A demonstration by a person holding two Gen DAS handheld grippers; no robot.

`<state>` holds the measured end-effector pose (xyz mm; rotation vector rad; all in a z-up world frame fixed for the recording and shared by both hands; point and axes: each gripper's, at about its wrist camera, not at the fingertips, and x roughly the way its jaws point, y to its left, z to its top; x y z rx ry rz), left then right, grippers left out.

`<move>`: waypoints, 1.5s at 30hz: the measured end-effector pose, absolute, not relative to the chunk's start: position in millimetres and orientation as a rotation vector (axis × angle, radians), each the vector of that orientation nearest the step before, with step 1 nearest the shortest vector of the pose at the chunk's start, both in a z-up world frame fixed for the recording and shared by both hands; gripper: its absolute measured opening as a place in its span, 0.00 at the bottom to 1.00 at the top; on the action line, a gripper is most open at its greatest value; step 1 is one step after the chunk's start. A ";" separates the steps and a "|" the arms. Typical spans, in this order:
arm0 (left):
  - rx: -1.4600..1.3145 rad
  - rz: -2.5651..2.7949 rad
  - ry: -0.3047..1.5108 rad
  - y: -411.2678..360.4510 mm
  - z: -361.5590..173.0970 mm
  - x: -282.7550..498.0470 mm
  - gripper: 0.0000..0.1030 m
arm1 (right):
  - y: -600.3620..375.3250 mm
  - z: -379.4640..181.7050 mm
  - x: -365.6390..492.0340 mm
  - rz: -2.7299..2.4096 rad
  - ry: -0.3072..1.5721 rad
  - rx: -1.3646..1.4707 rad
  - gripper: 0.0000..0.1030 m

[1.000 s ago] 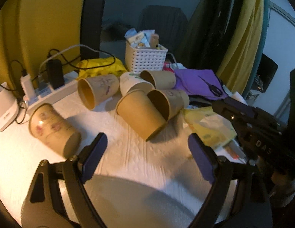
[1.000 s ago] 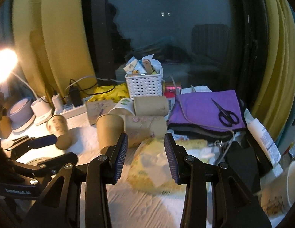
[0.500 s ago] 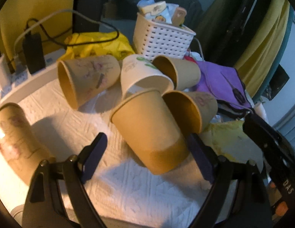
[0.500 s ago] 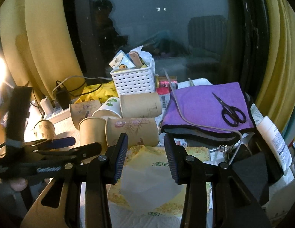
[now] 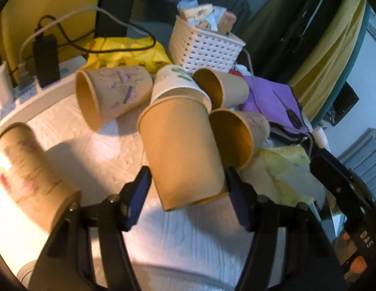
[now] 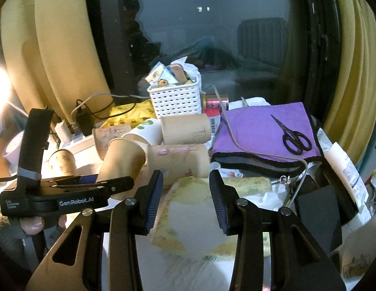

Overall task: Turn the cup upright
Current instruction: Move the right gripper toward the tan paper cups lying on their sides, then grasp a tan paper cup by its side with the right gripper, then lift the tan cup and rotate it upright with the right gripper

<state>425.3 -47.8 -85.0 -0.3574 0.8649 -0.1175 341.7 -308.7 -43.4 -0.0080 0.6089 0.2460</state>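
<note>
A plain brown paper cup [image 5: 183, 150] lies tilted in a pile of cups, its base toward me. My left gripper [image 5: 188, 189] has closed its blue pads on both sides of this cup near the base; it also shows in the right wrist view [image 6: 122, 160]. A printed cup [image 5: 110, 97], a white cup [image 5: 175, 82] and two more brown cups [image 5: 219, 87] [image 5: 236, 140] lie around it. Another cup [image 5: 28, 167] lies at the left. My right gripper [image 6: 185, 194] is open and empty above a yellow paper [image 6: 195, 218].
A white basket [image 5: 204, 48] stands behind the cups, with a yellow bag [image 5: 124, 51] and a power strip [image 5: 35, 89] at the left. A purple cloth [image 6: 265, 131] with scissors [image 6: 294, 138] lies at the right. A white cloth [image 5: 91, 157] covers the table.
My left gripper moved forward to the plain brown cup and its fingers closed around the cup's base. The right gripper stayed open and shifted slightly.
</note>
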 end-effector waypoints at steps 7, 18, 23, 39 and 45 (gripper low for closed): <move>-0.335 -0.143 0.820 -44.5 -62.7 377.3 0.61 | -288.3 -27.9 309.6 0.260 0.595 -0.026 0.41; -0.227 -0.132 0.671 -44.8 -32.6 261.8 0.61 | -246.5 -13.5 243.3 0.300 0.589 -0.058 0.41; -0.180 -0.122 0.640 -45.1 -37.1 207.3 0.61 | -226.9 -14.1 215.5 0.329 0.597 -0.073 0.47; -0.056 -0.027 0.542 -39.4 -71.4 100.0 0.61 | -176.6 -25.9 137.1 0.540 0.698 -0.004 0.66; -0.030 -0.065 0.497 -47.8 -76.6 74.0 0.61 | -162.3 -32.6 119.9 0.600 0.735 0.007 0.66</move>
